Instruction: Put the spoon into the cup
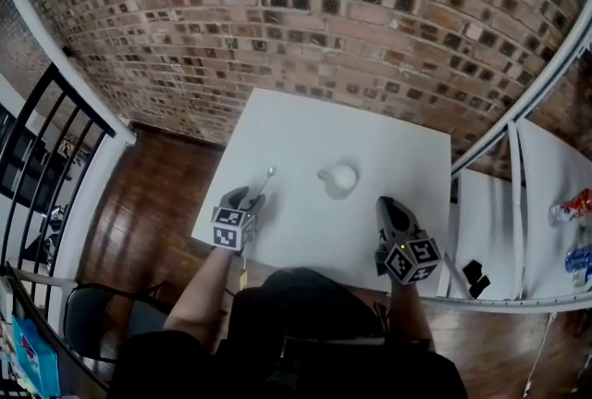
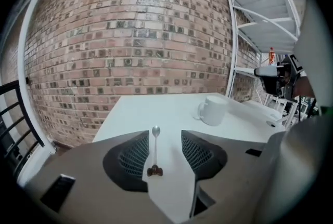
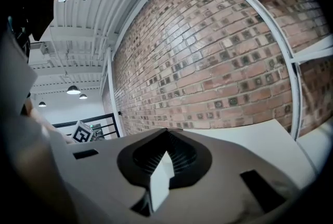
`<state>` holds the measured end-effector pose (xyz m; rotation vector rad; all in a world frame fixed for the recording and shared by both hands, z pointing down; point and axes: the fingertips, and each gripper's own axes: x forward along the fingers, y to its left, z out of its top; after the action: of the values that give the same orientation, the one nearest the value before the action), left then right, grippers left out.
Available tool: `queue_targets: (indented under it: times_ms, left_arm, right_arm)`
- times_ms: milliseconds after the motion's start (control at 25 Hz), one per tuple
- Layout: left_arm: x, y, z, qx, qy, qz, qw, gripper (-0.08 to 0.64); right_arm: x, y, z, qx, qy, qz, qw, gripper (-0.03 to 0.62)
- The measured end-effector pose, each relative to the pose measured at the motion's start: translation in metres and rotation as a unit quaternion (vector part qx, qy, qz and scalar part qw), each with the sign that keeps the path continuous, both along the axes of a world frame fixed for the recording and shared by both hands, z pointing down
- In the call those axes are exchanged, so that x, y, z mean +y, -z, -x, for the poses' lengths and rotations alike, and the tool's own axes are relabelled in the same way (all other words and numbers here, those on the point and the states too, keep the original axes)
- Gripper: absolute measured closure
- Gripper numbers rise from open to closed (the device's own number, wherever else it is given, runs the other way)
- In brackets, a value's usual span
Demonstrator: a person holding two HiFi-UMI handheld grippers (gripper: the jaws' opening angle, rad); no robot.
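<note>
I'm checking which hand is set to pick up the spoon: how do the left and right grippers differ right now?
On the left gripper the fingers stand apart; on the right gripper they are closed together. The spoon lies on the table between the left gripper's fingers, not gripped; the right gripper holds nothing. Both carry marker cubes and point toward the brick wall.

In the head view, the left gripper hides the lower handle of the slim metal spoon. A red item and a blue item are cut off by the right edge and too small to identify.
</note>
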<state>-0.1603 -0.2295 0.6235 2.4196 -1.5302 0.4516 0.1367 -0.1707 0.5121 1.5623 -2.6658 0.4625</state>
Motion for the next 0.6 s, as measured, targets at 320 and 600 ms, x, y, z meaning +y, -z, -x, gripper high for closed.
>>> queue_targets:
  times_ms: [320, 600]
  left_arm:
    - [-0.007, -0.058, 0.012, -0.022, 0.016, 0.069, 0.9972, 0.364]
    - [-0.011, -0.081, 0.017, -0.028, 0.025, 0.096, 0.9946, 0.364]
  right_arm:
    - [0.004, -0.002, -0.011, 0.003, -0.017, 0.009, 1.000, 0.588]
    - [0.006, -0.007, -0.016, 0.009, -0.024, 0.019, 1.000, 0.588]
